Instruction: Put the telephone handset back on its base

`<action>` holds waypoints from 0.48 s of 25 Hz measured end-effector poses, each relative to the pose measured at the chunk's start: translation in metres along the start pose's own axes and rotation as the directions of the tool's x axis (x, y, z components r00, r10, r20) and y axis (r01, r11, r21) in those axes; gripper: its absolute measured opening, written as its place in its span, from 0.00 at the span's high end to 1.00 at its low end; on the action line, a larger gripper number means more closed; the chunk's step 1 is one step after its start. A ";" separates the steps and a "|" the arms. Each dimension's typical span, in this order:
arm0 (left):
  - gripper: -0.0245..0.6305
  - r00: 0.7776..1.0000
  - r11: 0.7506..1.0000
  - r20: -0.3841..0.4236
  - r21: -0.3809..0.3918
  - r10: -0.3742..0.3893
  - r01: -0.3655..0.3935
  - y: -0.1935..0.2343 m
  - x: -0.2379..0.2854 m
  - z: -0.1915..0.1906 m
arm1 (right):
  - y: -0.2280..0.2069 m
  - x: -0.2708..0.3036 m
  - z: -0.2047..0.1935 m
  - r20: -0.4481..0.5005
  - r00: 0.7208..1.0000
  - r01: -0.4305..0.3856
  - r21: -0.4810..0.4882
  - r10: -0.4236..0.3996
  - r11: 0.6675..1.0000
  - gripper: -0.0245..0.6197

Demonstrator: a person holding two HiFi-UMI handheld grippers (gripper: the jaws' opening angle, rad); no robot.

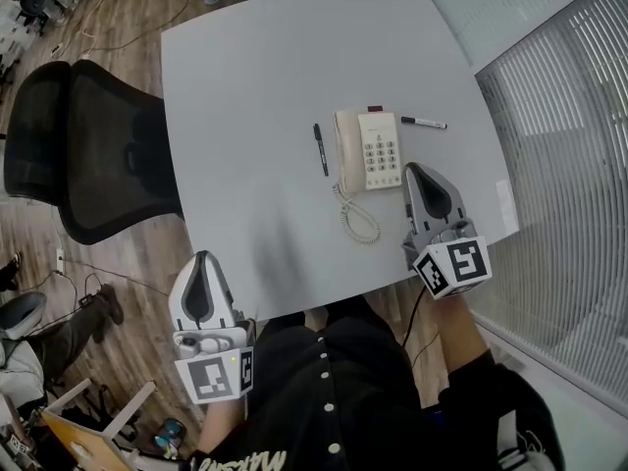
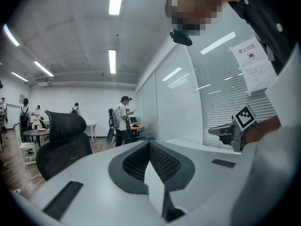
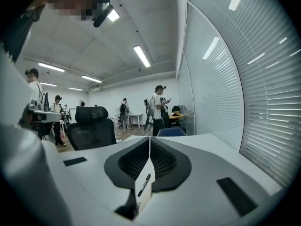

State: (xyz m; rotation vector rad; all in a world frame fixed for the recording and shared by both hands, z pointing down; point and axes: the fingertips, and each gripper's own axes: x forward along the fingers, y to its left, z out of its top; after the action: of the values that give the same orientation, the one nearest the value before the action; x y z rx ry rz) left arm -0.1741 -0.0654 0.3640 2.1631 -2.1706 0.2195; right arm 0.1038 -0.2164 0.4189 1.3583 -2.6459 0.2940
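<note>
1. Head view: the handset (image 1: 345, 151) lies along the left side of the phone (image 1: 378, 152), on its base, near the right edge of the table (image 1: 245, 96). The cord (image 1: 359, 216) curls from the phone's near end toward me.
2. My right gripper (image 1: 414, 169) hangs above the table's near right corner, just beside the phone and touching nothing. Right gripper view: the jaws of my right gripper (image 3: 149, 141) are pressed together, with nothing gripped.
3. My left gripper (image 1: 203, 258) is at the near left edge, well apart from the phone. Left gripper view: the jaws of my left gripper (image 2: 149, 144) meet at the tips, also empty.
4. I judge the placing done; what is left is to check it and keep clear.
5. To do that well, I should look along the handset for both ends sunk level in the cradle; from this height I cannot tell for sure.
6. If one end rides high, I would press it down gently with closed right jaws, not re-grip it.
7. I should keep the right gripper off the cord, since a snag could drag the handset loose.
8. The pen (image 1: 321, 149) left of the phone and the marker (image 1: 424, 123) beyond it need no touching.
</note>
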 end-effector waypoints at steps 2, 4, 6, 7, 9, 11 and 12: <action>0.94 1.000 1.000 0.025 0.007 -0.005 0.005 -0.001 -0.003 0.008 | 0.003 -0.012 0.011 0.022 1.000 -0.002 -0.006 0.002 1.000 0.91; 0.94 0.999 1.000 0.052 0.014 -0.009 0.008 -0.001 -0.007 0.016 | 0.007 -0.023 0.022 0.044 0.999 -0.001 -0.009 0.002 1.000 0.91; 0.94 0.997 1.000 0.071 0.021 -0.009 0.007 0.000 -0.012 0.022 | 0.012 -0.035 0.032 0.071 0.997 0.001 -0.012 0.000 1.000 0.91; 0.94 0.997 1.000 0.078 0.023 -0.008 0.006 0.000 -0.014 0.024 | 0.013 -0.041 0.037 0.087 0.996 0.004 -0.012 -0.003 1.000 0.91; 0.94 0.996 1.000 0.094 0.027 -0.007 0.004 0.001 -0.016 0.026 | 0.015 -0.051 0.047 0.128 0.992 0.004 -0.010 -0.003 1.000 0.91; 0.94 0.994 1.000 0.112 0.028 -0.004 0.001 0.001 -0.017 0.029 | 0.017 -0.059 0.056 0.167 0.986 0.006 -0.007 -0.005 1.000 0.91; 0.94 0.993 1.000 0.122 0.029 -0.003 0.000 0.002 -0.018 0.031 | 0.018 -0.063 0.060 0.180 0.984 0.009 -0.005 -0.008 1.000 0.91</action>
State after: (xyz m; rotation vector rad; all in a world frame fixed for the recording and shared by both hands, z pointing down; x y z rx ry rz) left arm -0.1740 -0.0521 0.3308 2.2498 -2.2423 0.1227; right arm 0.1229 -0.1715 0.3451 1.4589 -2.7816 0.1695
